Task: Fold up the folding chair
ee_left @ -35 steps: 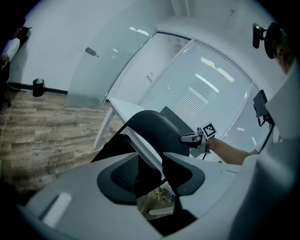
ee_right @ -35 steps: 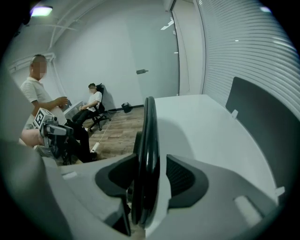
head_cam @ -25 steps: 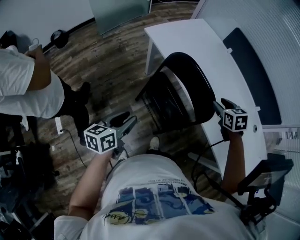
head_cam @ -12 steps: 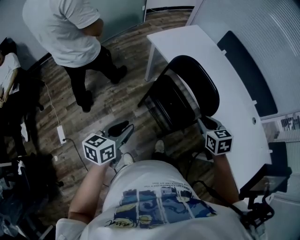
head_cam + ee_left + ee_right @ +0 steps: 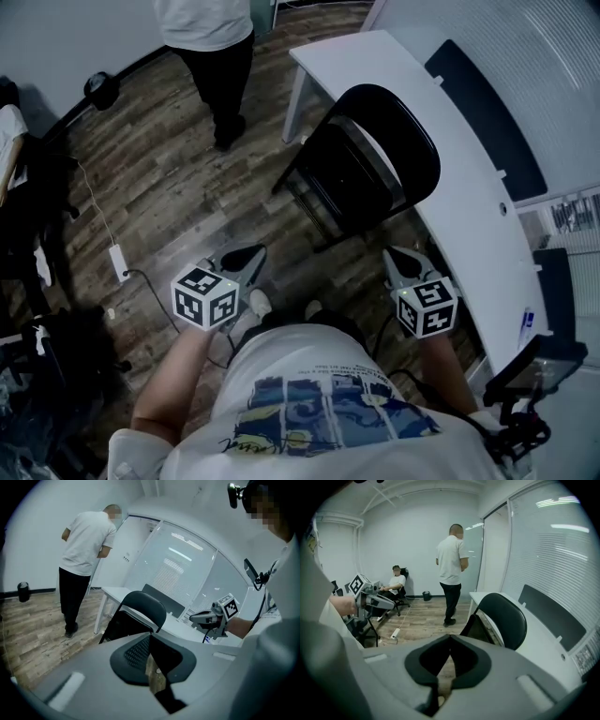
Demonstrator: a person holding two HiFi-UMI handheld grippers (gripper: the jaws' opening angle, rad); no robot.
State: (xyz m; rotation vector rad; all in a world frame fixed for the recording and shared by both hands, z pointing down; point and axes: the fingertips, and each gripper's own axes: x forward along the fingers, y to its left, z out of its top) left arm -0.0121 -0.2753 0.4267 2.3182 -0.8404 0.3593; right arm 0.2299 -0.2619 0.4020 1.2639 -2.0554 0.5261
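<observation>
There is one black folding chair with a rounded backrest [image 5: 375, 159], standing on its legs on the wood-plank floor [image 5: 159, 187], its back close against the edge of the one long white table [image 5: 450, 103], which runs along a glass wall with blinds. From the left gripper view the chair [image 5: 140, 611] shows ahead and a little left. From the right gripper view it [image 5: 501, 616] shows ahead and to the right, with the table just behind it. There are two grippers, each carrying a marker cube. The left gripper [image 5: 255, 253] is held near the wearer's body, well apart from the chair's front legs. The right gripper [image 5: 394, 255] is near the chair's table side without touching it. Both have just been closing: the left one's jaws [image 5: 151, 641] are pressed together with nothing between them, and the right one's jaws [image 5: 450, 641] are likewise pressed together and empty. Two other people are in the room. One, in a white shirt and dark trousers [image 5: 211, 37], stands beyond the chair by the table's far end. The other, seated by the far wall [image 5: 396, 583], is seen in the right gripper view. A white power strip [image 5: 119, 264] with its cable lies on the floor to the left, and a small dark bin [image 5: 426, 595] sits at the wall. Only open floor lies between the grippers and the chair.
</observation>
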